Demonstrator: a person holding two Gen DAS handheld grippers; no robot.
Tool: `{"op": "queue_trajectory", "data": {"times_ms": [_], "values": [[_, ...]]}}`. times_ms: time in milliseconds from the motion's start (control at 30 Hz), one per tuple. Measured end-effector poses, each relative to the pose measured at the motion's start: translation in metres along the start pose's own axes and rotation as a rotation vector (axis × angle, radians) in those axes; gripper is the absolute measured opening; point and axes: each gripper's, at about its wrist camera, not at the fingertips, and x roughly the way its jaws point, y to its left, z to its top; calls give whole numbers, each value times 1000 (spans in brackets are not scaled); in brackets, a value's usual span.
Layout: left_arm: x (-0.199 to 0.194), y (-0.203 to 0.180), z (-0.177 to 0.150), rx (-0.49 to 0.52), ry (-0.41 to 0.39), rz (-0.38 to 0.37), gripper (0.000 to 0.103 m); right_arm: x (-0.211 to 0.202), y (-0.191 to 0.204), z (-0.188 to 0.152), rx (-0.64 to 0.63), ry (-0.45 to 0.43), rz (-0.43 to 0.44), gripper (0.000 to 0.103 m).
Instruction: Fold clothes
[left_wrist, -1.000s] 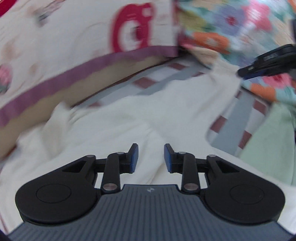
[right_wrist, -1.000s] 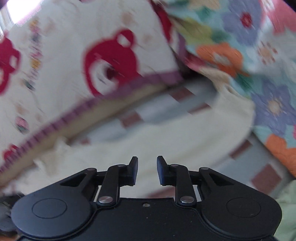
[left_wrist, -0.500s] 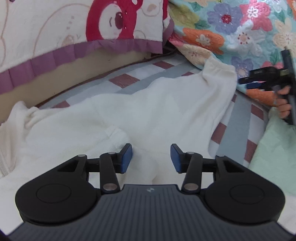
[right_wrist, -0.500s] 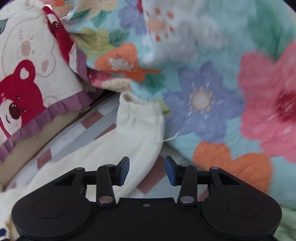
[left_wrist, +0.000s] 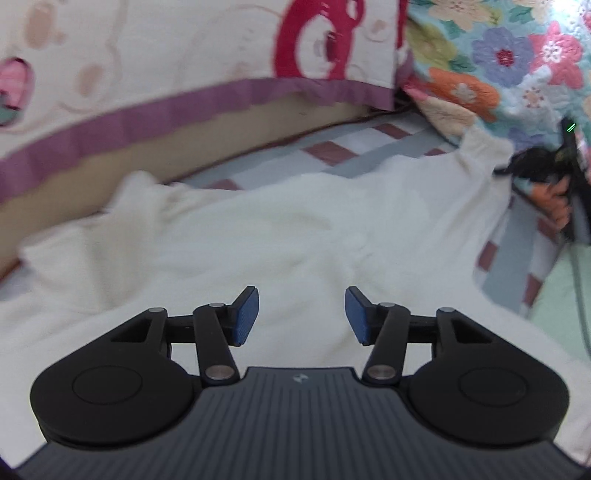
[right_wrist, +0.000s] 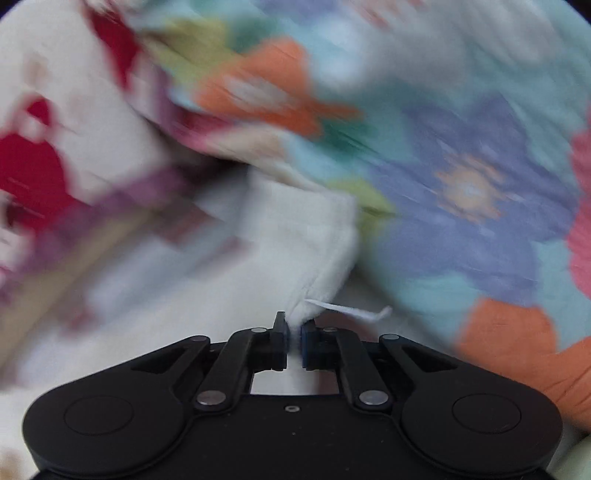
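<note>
A white fleece garment (left_wrist: 280, 236) lies spread on a checked bed sheet (left_wrist: 343, 147). My left gripper (left_wrist: 301, 314) is open and empty just above the garment's middle. My right gripper (right_wrist: 294, 339) is shut on the cuff end of the garment's sleeve (right_wrist: 306, 236), which shows in the right wrist view. A white tag (right_wrist: 351, 310) sticks out beside the pinch. In the left wrist view the right gripper (left_wrist: 535, 166) shows as a dark shape at the sleeve end at the far right.
A cream bear-print pillow with a purple border (left_wrist: 166, 74) lies along the back. A floral quilt (left_wrist: 498, 66) is bunched at the back right, also filling the right wrist view (right_wrist: 461, 184). A pale green cloth (left_wrist: 565, 295) lies at the right edge.
My right gripper has moved onto the sleeve cuff and shut on it. My left gripper has opened wider and shifted slightly over the garment.
</note>
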Motion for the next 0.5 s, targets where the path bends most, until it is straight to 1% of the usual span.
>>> {"op": "queue_trajectory", "data": {"times_ms": [100, 200, 267, 333, 400, 433, 467, 500], "values": [[-26, 18, -1, -68, -22, 65, 51, -26, 59, 0, 8, -44, 153, 9], [-55, 34, -3, -127, -49, 132, 51, -58, 138, -13, -10, -59, 353, 9], [-75, 46, -8, -168, -64, 186, 51, -88, 194, -34, -34, -55, 513, 9], [-95, 61, -17, -209, -82, 223, 52, -115, 251, -62, -75, -32, 668, 9], [-114, 76, -29, -253, -102, 257, 55, -133, 307, -100, -166, 19, 778, 9], [-121, 85, -36, -284, -110, 278, 57, -138, 331, -118, -226, 42, 801, 9], [-126, 94, -45, -326, -116, 296, 59, -140, 351, -140, -295, 60, 792, 11], [-126, 103, -54, -367, -105, 308, 59, -139, 368, -162, -371, 85, 777, 15]]}}
